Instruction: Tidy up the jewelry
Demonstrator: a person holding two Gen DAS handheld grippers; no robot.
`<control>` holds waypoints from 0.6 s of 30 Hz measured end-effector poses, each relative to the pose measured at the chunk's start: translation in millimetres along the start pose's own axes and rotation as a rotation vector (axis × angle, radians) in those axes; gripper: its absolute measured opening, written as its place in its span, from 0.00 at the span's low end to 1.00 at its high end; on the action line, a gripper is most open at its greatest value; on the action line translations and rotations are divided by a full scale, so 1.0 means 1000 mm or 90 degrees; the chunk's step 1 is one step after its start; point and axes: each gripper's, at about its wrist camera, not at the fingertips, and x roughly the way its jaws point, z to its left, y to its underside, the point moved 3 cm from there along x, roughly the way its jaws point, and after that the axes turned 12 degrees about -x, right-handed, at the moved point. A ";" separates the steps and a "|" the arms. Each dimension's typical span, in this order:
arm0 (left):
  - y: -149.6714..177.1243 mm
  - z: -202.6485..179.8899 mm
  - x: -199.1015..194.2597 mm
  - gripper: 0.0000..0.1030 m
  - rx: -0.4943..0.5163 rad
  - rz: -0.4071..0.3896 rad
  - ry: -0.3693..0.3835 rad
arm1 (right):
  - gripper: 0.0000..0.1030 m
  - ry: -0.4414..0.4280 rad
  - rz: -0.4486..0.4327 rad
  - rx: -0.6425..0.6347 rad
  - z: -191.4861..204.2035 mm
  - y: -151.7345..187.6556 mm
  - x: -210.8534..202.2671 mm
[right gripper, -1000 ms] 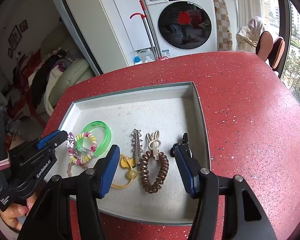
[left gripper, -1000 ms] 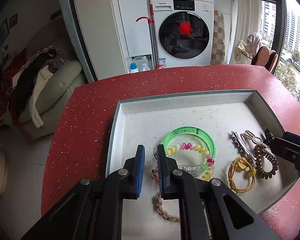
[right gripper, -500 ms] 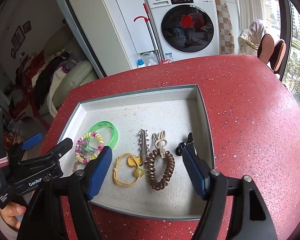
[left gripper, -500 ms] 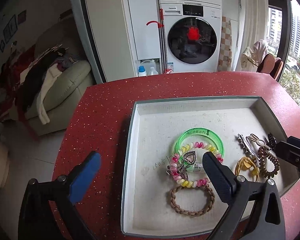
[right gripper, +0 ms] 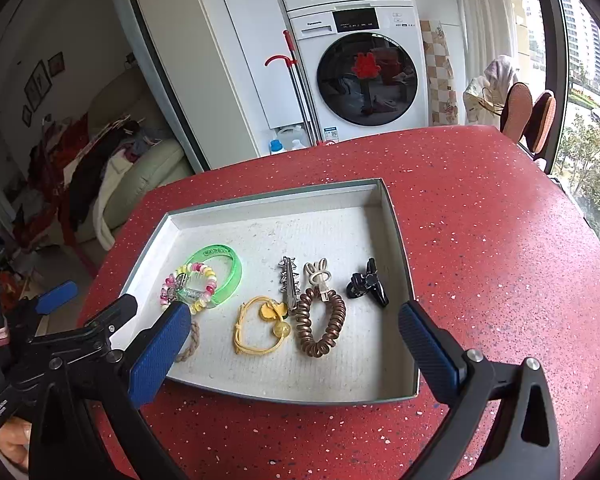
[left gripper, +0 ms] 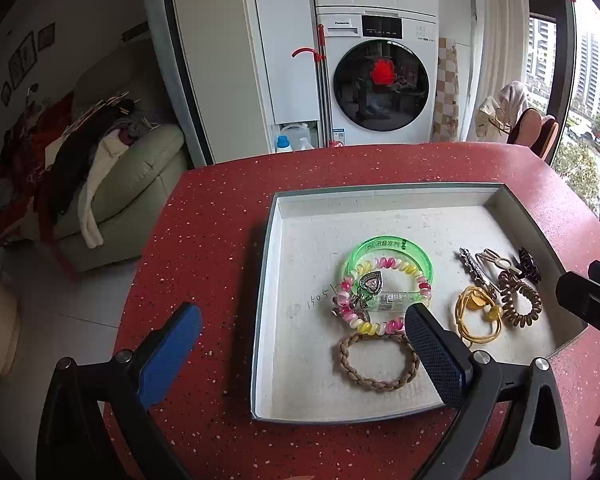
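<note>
Both claws, left [left gripper: 300, 344] and right [right gripper: 294, 344], gape apart above the tray [right gripper: 396, 216]; the bracelets [left gripper: 384, 292] seemingly overlap inside it.

I am holding my left gripper [left gripper: 300, 342] with its jaws standing wide apart, gripping nothing, its blue pads [left gripper: 170, 354] facing each other across the gap. I am holding my right gripper [right gripper: 294, 346] the same way, jaws spread wide and bare, and my left gripper is showing at the left edge of the right wrist view.
</note>
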 end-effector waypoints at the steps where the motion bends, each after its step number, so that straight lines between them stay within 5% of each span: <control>1: 0.002 0.001 -0.004 1.00 -0.004 -0.002 0.001 | 1.00 0.003 0.001 -0.003 0.002 0.002 -0.002; 18: 0.051 0.012 -0.043 1.00 -0.043 -0.040 -0.010 | 1.00 0.114 -0.021 -0.051 0.016 0.046 -0.031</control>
